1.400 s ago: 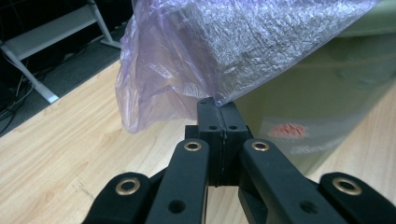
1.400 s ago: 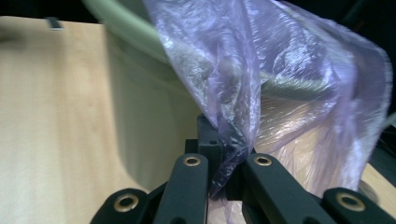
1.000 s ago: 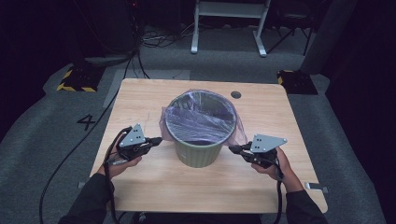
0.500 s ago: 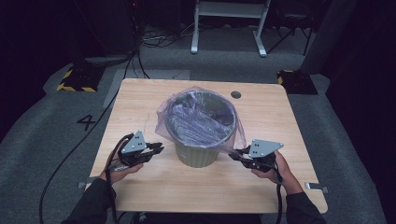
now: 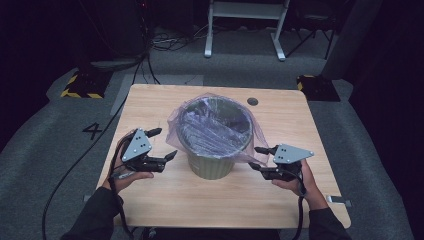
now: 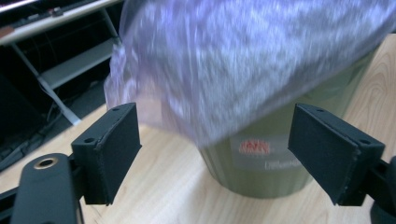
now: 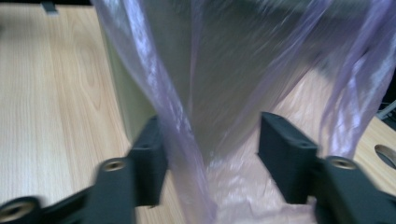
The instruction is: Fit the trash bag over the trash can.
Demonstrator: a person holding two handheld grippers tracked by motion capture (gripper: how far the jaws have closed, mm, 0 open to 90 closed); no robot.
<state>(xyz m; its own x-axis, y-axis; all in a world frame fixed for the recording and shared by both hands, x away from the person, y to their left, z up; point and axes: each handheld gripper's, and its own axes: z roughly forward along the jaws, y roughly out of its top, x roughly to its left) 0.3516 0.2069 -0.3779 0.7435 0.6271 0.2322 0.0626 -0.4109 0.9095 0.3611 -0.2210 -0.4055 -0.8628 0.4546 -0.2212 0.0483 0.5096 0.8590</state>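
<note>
A: Report the position of the bin.

B: I see the olive-green bin [image 5: 214, 150] upright near the middle of the desk [image 5: 150, 105], between my two hands. A thin purple bag [image 5: 212, 122] lines it; the bag's edge is folded over the rim and hangs loosely down the outside wall.

A: Left claw status?

B: My left claw [image 5: 161, 145] sits just left of the bin, raised off the desk. Its jaws have just been opening and now stand wide apart. In the left gripper view the bin [image 6: 280, 154] and the hanging bag [image 6: 243, 70] lie ahead of the two pads [image 6: 114, 149], and nothing is between them. The bag is blurred there.

A: Right claw status?

B: My right claw [image 5: 259, 158] is at the bin's lower right side, by the bag's drooping edge. Its jaws have also just been opening. In the right gripper view a fold of the bag [image 7: 177, 140] hangs between the pads [image 7: 152, 158]. It runs close by the left pad, but the picture is blurred and I cannot tell whether that pad touches it. The pads do not clamp it.
</note>
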